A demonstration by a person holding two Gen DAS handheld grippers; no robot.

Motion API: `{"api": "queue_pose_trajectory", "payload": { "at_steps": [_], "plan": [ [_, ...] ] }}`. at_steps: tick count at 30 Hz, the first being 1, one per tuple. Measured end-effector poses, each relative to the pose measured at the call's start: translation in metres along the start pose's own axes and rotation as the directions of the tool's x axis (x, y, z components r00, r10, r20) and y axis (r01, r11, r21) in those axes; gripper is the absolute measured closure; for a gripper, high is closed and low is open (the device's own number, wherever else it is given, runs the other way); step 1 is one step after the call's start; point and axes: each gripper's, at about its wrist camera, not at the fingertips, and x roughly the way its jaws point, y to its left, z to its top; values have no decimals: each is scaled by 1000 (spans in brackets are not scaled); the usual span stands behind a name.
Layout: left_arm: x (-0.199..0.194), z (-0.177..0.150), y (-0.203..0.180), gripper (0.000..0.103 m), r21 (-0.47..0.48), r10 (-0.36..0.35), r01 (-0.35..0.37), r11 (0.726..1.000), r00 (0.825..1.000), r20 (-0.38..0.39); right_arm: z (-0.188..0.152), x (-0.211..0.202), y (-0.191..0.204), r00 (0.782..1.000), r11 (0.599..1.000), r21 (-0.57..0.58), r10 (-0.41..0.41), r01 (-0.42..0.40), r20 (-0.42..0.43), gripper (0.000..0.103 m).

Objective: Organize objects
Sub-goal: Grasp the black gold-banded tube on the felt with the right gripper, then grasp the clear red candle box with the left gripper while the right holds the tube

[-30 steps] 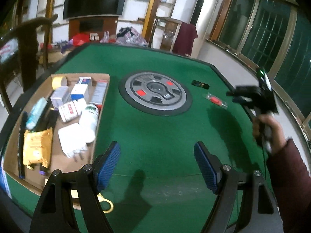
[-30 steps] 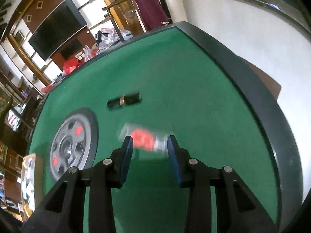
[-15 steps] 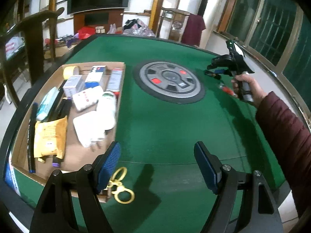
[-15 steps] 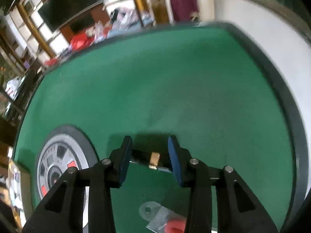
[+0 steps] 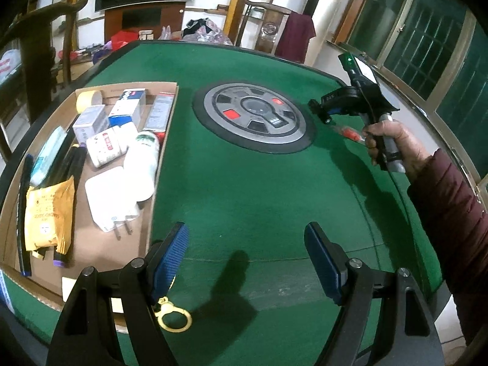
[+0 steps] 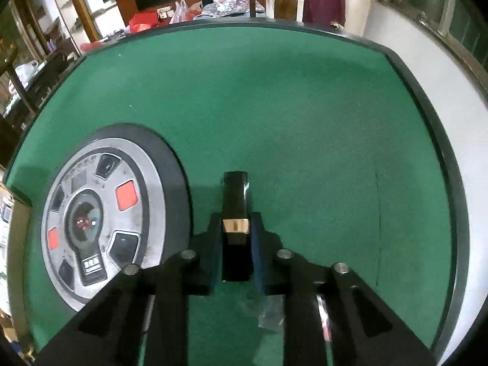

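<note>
My right gripper point(image 6: 235, 238) is shut on a black lipstick tube with a gold band point(image 6: 235, 210), held just above the green table. In the left wrist view the right gripper point(image 5: 320, 111) hovers right of the round grey hub. A clear packet with a red item point(image 5: 350, 132) lies on the felt beneath it; its clear edge shows under the right fingers point(image 6: 271, 317). My left gripper point(image 5: 247, 262) is open and empty over the table's near edge. A cardboard tray point(image 5: 91, 244) at the left holds bottles, boxes, a charger and a yellow pouch.
A round grey and black hub with red squares point(image 5: 253, 116) sits at the table's middle point(image 6: 103, 216). A gold key ring point(image 5: 174, 317) lies by the tray's near corner. The table's dark rim point(image 6: 433, 116) curves at the right.
My right gripper moved from the red packet to the black tube and closed on it. The left gripper drew back and rose slightly, so more of the tray and key ring show.
</note>
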Motion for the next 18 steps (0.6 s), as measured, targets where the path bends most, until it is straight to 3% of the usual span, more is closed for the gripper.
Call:
{"api": "queue_pose_trajectory", "payload": {
  "at_steps": [5, 10, 13, 16, 18],
  "plan": [
    [6, 17, -14, 30, 6, -64, 64, 998, 998, -15, -23, -39, -35, 992, 983, 149, 94, -106, 87, 88],
    [37, 47, -47, 30, 31, -146, 147, 989, 988, -58, -79, -97, -79, 959, 940, 260, 161, -220, 232, 88],
    [64, 70, -76, 30, 41, -189, 193, 980, 979, -72, -107, -108, -106, 939, 904, 338, 156, -261, 307, 88],
    [93, 99, -115, 30, 153, -232, 242, 958, 969, -79, -122, -109, -125, 921, 859, 400, 183, -320, 343, 88],
    [115, 117, -144, 30, 286, -210, 228, 931, 973, -92, -129, -110, -137, 914, 834, 430, 197, -347, 354, 88]
  ]
}}
